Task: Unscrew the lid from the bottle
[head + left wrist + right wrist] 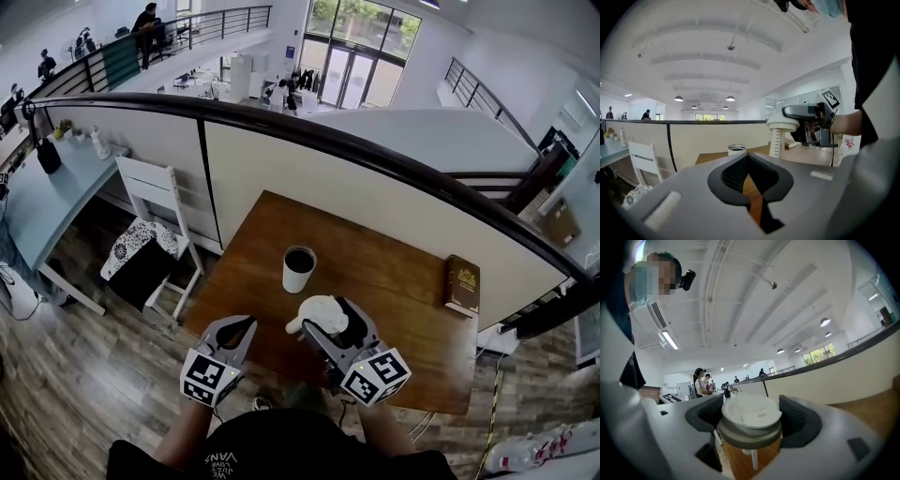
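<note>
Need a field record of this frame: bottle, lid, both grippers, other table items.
bottle: white cylindrical bottle, open, upright on brown wooden table
lid: white round lid, off the bottle, held above table
right gripper: shut on lid
left gripper: shut, empty
other: brown rectangular book near table's right edge

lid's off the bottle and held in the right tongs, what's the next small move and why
Probably lower the right tongs and set the lid on the table beside the bottle: the lid is clamped clear of the open bottle, and the left tongs are shut, empty.
</note>
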{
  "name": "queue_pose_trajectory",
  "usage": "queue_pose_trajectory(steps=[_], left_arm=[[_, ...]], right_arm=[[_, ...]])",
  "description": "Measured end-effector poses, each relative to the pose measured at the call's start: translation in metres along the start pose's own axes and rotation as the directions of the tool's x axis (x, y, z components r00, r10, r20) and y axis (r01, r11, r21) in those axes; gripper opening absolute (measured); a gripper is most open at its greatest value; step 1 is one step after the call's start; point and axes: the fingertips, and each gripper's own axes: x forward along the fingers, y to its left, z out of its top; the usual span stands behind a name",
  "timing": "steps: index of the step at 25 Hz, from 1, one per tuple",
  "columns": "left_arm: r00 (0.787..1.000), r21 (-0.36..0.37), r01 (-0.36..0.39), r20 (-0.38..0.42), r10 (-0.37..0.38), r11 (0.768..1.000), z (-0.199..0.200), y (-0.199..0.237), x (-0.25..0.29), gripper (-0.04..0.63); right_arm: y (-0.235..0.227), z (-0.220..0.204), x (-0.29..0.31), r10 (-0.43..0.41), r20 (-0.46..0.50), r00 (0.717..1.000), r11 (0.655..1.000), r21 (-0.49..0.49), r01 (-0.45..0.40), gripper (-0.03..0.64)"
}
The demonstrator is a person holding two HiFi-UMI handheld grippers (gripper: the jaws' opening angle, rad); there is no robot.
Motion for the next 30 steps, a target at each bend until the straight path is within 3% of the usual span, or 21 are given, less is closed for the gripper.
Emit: queue_pose_trajectory(steps=[13, 30], left_arm=[[0.999, 0.007, -0.039, 0.030, 0.039, 0.999, 0.002, 0.005, -0.009, 0.011], [0.995, 0.006, -0.081, 0.062, 0.080, 0.997, 0.006, 0.005, -0.007, 0.011]], right_arm=[[0.000, -0.027, 0.001, 0.003, -0.054, 0.999, 1.000, 0.024, -0.002, 0.348], [-0.005, -0.028, 0.001, 0.018, -0.049, 0.999, 0.999, 0.051, -0.016, 0.348]])
